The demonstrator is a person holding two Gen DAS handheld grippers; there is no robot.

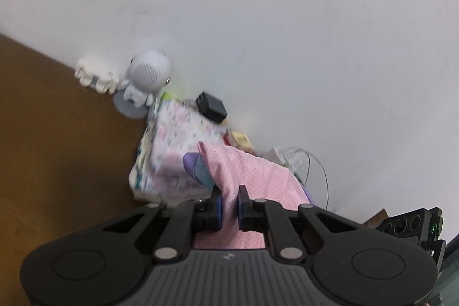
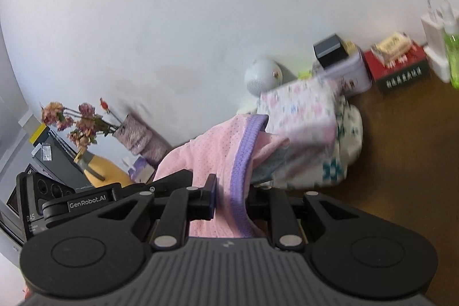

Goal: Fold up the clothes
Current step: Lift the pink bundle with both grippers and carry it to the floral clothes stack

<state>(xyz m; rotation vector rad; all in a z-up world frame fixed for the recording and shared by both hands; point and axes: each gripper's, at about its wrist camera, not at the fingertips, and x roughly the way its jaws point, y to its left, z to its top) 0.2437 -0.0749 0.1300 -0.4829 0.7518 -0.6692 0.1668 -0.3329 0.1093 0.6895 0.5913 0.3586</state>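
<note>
A pink dotted garment with a purple trim band is held up in the air between both grippers. My left gripper is shut on the pink cloth. My right gripper is shut on the same garment at its purple band. A stack of folded floral clothes lies on the brown table by the wall; it also shows in the right wrist view. The other gripper's body shows at the edge of each view.
A white round robot-shaped speaker stands by the wall. A black box, a tin, a red box, a white charger with cables and a vase of dried flowers line the wall.
</note>
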